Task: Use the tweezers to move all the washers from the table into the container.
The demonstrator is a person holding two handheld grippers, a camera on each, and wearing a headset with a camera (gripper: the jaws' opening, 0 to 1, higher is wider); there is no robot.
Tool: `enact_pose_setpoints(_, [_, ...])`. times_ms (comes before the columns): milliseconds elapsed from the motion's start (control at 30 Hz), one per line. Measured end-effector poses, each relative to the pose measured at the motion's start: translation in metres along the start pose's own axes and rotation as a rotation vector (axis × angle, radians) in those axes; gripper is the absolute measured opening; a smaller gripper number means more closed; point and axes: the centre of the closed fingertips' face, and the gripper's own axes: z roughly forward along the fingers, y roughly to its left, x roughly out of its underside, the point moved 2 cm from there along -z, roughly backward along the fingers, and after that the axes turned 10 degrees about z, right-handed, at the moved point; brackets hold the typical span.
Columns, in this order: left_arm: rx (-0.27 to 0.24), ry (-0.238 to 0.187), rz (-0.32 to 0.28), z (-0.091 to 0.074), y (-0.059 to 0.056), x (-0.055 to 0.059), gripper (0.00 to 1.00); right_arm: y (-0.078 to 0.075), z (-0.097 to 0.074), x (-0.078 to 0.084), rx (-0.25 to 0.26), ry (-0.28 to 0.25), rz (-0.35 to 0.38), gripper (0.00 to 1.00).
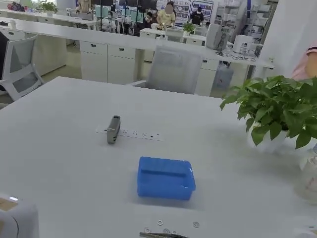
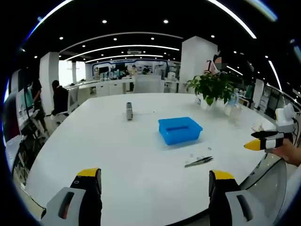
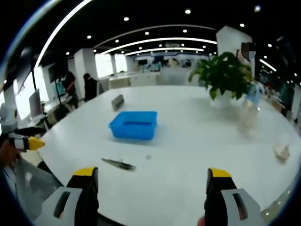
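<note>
1. In the left gripper view, the left gripper (image 2: 155,175) holds its two yellow-tipped jaws wide apart with nothing between them. It is above the near edge of a white tabletop (image 2: 117,150).
2. Thin metal tweezers (image 2: 198,162) lie flat on the table ahead of these jaws, toward the right-hand jaw. They are well apart from both tips.
3. Beyond the tweezers, farther from the jaws, sits a blue rectangular plastic container (image 2: 180,130) with its open side up.
4. In the right gripper view, the right gripper (image 3: 151,173) also has its jaws spread wide and empty. Here the tweezers lie ahead, toward the left-hand jaw and clear of it. The blue container sits beyond them, roughly in line with the gap between the jaws.
5. In the head view, small round metal washers (image 1: 160,222) lie scattered on the table. They are between the near wall of the container and the tweezers at the bottom edge.
6. Past the container, a small grey block (image 1: 113,129) rests on a white power strip (image 1: 143,134).
7. A leafy green potted plant (image 1: 277,106) stands on the table to the right of the container.
</note>
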Motion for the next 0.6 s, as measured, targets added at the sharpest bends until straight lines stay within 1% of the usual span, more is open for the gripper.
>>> enact_pose_setpoints(300, [0.002,0.004,0.012,0.0022,0.0001,0.0000,0.97,-0.0002,0.0005,0.0006,0.000,0.005,-0.006,0.94])
enact_pose_setpoints(600, [0.009,0.010,0.023,-0.0005,-0.0038,-0.0014,0.97,0.0009,0.0009,0.0022,-0.001,0.015,-0.010,0.94])
